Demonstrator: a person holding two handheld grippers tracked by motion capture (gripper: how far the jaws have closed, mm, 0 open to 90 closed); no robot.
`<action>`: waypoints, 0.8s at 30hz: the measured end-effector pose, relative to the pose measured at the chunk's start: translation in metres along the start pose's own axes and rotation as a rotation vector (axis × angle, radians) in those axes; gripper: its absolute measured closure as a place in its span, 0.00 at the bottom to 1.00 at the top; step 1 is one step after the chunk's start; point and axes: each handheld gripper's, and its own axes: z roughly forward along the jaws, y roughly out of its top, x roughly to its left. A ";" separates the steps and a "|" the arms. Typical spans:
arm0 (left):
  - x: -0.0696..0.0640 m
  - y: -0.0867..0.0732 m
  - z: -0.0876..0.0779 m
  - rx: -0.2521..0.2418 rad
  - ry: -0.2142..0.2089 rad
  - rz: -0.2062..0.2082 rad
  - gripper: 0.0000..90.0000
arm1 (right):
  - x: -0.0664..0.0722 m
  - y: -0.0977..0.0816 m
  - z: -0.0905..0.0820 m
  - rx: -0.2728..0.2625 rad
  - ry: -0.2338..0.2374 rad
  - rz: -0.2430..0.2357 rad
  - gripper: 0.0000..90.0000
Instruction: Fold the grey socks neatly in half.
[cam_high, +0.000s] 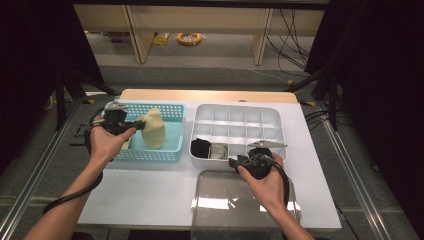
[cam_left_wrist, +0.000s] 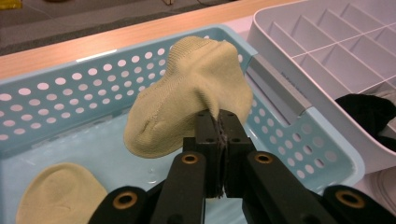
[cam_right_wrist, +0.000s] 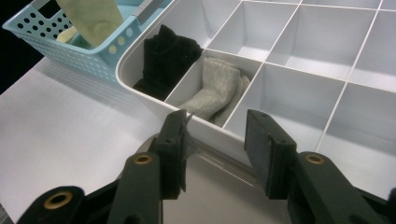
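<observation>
Yellow sock (cam_left_wrist: 187, 98) pinched in left tool (cam_left_wrist: 221, 122)

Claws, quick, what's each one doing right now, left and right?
Left claw: closed on the yellow sock, held up over the blue basket.
Right claw: open, holding nothing, at the near edge of the white divided tray.

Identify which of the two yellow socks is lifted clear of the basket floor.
The yellow sock pinched in the shut left gripper hangs above the blue basket. The other yellow sock lies flat on the basket floor, untouched.
</observation>
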 end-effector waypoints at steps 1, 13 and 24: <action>-0.001 -0.001 -0.001 -0.008 -0.001 -0.002 0.98 | -0.001 0.000 0.000 0.004 -0.004 -0.008 0.66; -0.009 -0.008 -0.007 -0.131 -0.025 -0.021 0.98 | 0.000 0.000 0.002 0.006 -0.020 -0.018 0.66; -0.015 -0.011 -0.016 -0.196 -0.034 -0.010 0.98 | 0.001 -0.001 0.002 -0.009 -0.003 -0.010 0.66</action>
